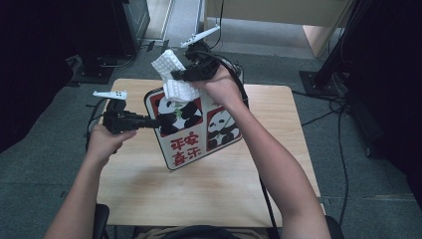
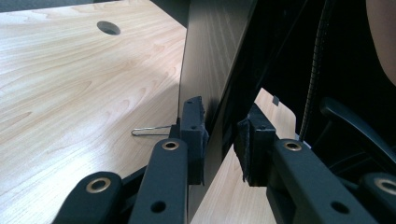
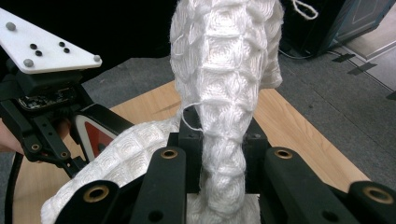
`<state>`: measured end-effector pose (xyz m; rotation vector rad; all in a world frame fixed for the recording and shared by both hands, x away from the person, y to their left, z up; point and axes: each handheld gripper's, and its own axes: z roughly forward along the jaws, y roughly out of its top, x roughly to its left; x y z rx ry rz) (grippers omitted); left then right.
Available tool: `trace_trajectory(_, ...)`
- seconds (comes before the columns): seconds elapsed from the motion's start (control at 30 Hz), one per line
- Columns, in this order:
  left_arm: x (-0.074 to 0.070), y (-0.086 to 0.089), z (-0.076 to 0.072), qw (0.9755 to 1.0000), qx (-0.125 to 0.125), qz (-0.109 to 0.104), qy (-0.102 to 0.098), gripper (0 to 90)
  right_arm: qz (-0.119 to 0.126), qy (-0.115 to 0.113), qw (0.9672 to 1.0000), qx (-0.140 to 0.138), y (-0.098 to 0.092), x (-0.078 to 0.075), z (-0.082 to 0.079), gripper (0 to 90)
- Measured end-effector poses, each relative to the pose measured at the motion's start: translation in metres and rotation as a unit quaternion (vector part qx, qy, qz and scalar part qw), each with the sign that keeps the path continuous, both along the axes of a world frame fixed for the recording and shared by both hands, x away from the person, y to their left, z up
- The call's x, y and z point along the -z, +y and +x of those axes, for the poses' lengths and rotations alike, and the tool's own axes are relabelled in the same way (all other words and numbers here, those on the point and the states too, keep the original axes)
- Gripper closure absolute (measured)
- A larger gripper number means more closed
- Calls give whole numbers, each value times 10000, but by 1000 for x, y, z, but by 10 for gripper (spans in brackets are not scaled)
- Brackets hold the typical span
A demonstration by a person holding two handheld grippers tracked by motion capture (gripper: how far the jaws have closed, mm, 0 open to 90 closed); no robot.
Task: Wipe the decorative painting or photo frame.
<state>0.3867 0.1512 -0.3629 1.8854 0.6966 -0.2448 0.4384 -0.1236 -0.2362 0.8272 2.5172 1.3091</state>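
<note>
- While the person props the flat rounded-corner board printed with pandas and red characters (image 1: 194, 127) at a tilt above the pale wooden table (image 1: 278, 164), its printed face is turned up toward the high camera. My guess is that it is held this way so the cloth can reach it.
- Left gripper (image 1: 152, 122) comes in at the board's left edge and looks to be acting as the clamp that steadies it.
- In the left gripper view, the board (image 2: 205, 65) runs edge-on between the two black jaws. They are nearly closed, the left pad pressed against the panel and the right pad just at its other side, so I judge it a firm pinch on the board.
- Beside that edge, a thin wire clip (image 2: 149, 131) lies on the table.
- Right gripper (image 1: 181, 75) sits at the board's top edge, carrying a white waffle-knit cloth (image 1: 171, 74) that drapes onto the upper corner of the board, probably for wiping.
- In the right gripper view, the jaws are drawn in tight around a bunched fold of the cloth (image 3: 224, 84), which rises up from between them.
</note>
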Motion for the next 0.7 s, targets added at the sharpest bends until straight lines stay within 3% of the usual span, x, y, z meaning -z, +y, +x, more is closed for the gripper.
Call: trace_trajectory(0.7,0,0,0,10000,-25,26,-22,754,147,-45,9994,305,-35,3,9,760)
